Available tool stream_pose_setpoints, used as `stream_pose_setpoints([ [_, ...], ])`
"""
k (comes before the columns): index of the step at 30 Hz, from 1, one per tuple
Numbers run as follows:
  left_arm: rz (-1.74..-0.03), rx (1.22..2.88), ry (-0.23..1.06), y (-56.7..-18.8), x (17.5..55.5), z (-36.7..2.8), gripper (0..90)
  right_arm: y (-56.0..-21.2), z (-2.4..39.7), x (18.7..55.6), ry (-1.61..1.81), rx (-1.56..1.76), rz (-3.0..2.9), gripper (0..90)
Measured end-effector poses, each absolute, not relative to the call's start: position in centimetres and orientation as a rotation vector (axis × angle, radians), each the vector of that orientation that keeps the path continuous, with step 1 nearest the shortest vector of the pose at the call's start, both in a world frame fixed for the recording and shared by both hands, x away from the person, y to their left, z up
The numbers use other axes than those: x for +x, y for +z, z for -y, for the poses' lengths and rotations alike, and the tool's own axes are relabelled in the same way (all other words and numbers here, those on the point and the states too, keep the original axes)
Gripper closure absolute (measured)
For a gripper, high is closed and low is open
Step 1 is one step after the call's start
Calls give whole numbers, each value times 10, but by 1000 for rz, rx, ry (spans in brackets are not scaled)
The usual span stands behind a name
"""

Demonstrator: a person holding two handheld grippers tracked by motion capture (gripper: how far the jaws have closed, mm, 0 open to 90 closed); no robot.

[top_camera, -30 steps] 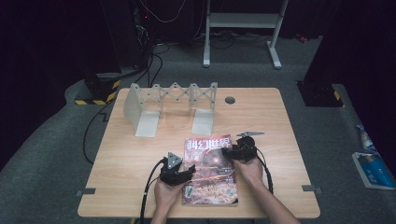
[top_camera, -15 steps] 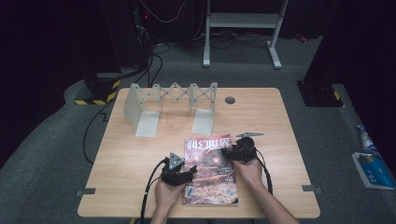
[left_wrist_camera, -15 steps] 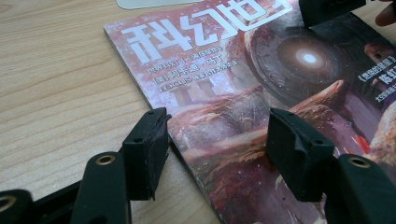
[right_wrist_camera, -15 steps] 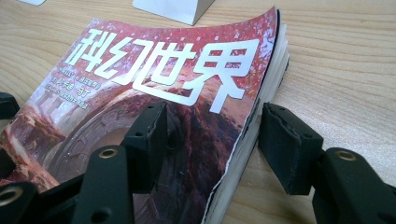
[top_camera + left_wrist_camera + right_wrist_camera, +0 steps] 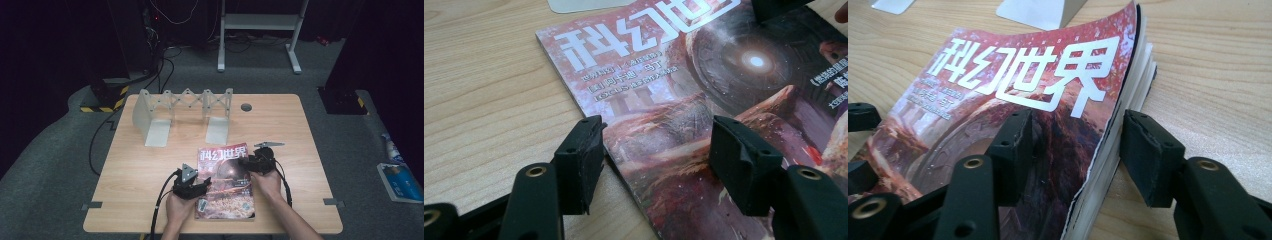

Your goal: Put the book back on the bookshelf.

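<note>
Pale wooden bench (image 5: 150, 165) carried a red-covered glossy magazine (image 5: 225, 182) at lower centre. Left hand-held gripper (image 5: 656, 160) straddled its spine edge, gaping; right hand-held gripper (image 5: 1075, 150), just narrowing, bracketed the lifted page edge ungripped. Pinching cover alone seemed wisest.

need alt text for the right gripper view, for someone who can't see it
The right gripper straddles the page edge of a red magazine on a wooden table, one of its black fingers over the cover and the other beside the lifted, fanned pages. Its jaws have just been closing.
</note>
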State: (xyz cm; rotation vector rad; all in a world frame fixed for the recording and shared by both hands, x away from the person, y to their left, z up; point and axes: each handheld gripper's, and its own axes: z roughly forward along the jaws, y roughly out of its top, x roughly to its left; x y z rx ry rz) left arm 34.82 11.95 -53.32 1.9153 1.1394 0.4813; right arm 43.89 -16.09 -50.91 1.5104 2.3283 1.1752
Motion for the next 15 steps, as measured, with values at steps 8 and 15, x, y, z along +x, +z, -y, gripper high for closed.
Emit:
stream_pose_setpoints([
  [8,-1140,1916,485,-533,348,-119,389,-504,161,435,1203,1487,-2344,509],
  [15,-1145,1912,490,-533,348,-119,388,-507,164,425,1186,1459,-2382,512],
])
